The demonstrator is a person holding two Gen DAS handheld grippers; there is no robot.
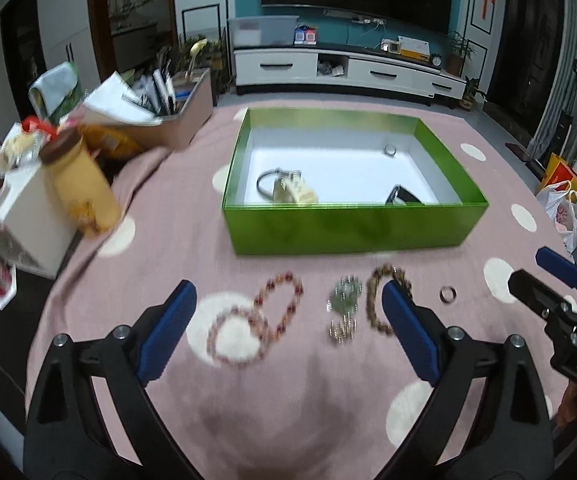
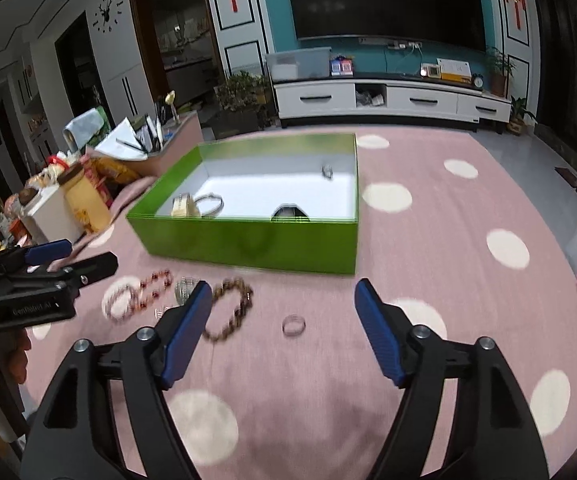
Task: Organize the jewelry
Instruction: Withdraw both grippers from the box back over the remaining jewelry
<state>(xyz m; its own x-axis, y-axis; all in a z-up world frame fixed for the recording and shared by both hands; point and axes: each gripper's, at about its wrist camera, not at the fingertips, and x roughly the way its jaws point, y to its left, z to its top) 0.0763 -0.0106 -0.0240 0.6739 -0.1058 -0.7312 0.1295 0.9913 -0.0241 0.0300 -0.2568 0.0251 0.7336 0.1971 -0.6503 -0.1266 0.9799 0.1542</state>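
Both my tongs are spread wide and hold nothing. My left tongs (image 1: 288,312) hang over the near row of jewelry on the pink, white-dotted cloth of the counter (image 1: 368,400); my right tongs (image 2: 284,320) hang just to their right.

Some pieces already lie inside the open green cardboard box with a white floor (image 1: 348,228): a dark hoop bangle with a cream tag (image 1: 284,188), a small silver ring (image 1: 390,149) and a black item I can't make out.

Still out on the cloth, near the box's front wall: a pale pink bead bracelet (image 1: 236,340) touching a red bead bracelet (image 1: 284,300), a silvery cluster of small pieces (image 1: 344,308), a brown bead bracelet (image 1: 376,300) and a plain metal ring (image 2: 293,325).

I judge I am between placements, choosing the next piece. The metal ring sits between my right tongs' pads, so the next move calls for lowering there and closing gently; it is small, low and likely to slip.
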